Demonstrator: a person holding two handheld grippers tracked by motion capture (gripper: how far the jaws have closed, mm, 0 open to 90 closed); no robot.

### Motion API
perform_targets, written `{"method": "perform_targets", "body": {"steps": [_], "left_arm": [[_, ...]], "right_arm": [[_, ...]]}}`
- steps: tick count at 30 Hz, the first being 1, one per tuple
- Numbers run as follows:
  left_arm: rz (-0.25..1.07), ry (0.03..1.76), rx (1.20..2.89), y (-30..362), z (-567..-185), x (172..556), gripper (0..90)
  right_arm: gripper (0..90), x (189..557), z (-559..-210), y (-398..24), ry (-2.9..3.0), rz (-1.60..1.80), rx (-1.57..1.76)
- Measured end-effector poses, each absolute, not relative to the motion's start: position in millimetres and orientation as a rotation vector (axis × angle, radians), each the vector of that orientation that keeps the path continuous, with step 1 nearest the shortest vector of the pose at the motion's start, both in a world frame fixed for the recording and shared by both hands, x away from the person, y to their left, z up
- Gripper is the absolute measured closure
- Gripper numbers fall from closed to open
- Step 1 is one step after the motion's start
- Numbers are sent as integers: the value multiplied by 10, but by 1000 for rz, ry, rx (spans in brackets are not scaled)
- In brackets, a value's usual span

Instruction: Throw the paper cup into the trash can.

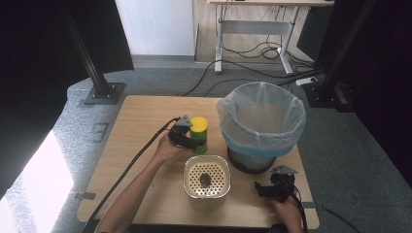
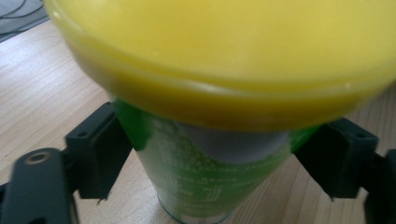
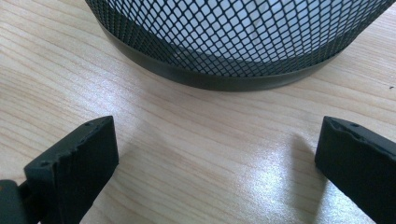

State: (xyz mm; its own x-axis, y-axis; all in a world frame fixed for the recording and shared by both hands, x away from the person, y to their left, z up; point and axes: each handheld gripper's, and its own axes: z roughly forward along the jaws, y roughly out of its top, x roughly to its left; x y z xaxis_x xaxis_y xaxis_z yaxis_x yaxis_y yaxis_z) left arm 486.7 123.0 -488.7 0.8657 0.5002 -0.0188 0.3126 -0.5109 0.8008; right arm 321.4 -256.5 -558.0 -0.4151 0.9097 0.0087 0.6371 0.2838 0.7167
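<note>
Nearest to us, at the near right corner of the table [image 1: 145,111], our right gripper [image 1: 262,190] rests low with nothing inside it. In the right gripper view its two black jaws stand wide apart over bare wood, and the black mesh base of the waste basket [image 3: 233,42] is just beyond them.

A little farther, in the middle of the near edge, we see the cream square container [image 1: 206,182] with a perforated insert and one small dark object [image 1: 205,179] lying on it. We cannot tell what this object is.

Behind the container, and a little to the left, stands the green can with yellow lid [image 1: 198,134]. It is upright, so its long axis is vertical. Our left gripper [image 1: 190,142] comes to it from the left side. In the left gripper view the green body [image 2: 205,172] sits straight between the two jaws, under the lid [image 2: 219,51], and both pads lie against its sides; we judge that the can is gripped. The left hand is clearly the nearer one to the can; the right one is well apart from it.

Farther and to the right stands the waste basket with its pale plastic liner [image 1: 261,119], near the can but not touching it. If the can should go there, we think the way is to the right and up over the rim, so the can must be lifted first.
</note>
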Motion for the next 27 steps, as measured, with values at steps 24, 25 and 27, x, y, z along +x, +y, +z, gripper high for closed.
{"method": "perform_targets", "body": {"steps": [24, 25, 27], "left_arm": [[309, 584, 2106, 1313, -4649, 4763, 241], [308, 589, 2099, 1317, -4629, 4756, 241], [302, 590, 2089, 1330, -4580, 4745, 242]], "right_arm": [[0, 3214, -5579, -2565, 2155, 917, 1392], [0, 3214, -5579, -2565, 2155, 918, 1392], [0, 3214, -5580, -2565, 2156, 917, 1392]]}}
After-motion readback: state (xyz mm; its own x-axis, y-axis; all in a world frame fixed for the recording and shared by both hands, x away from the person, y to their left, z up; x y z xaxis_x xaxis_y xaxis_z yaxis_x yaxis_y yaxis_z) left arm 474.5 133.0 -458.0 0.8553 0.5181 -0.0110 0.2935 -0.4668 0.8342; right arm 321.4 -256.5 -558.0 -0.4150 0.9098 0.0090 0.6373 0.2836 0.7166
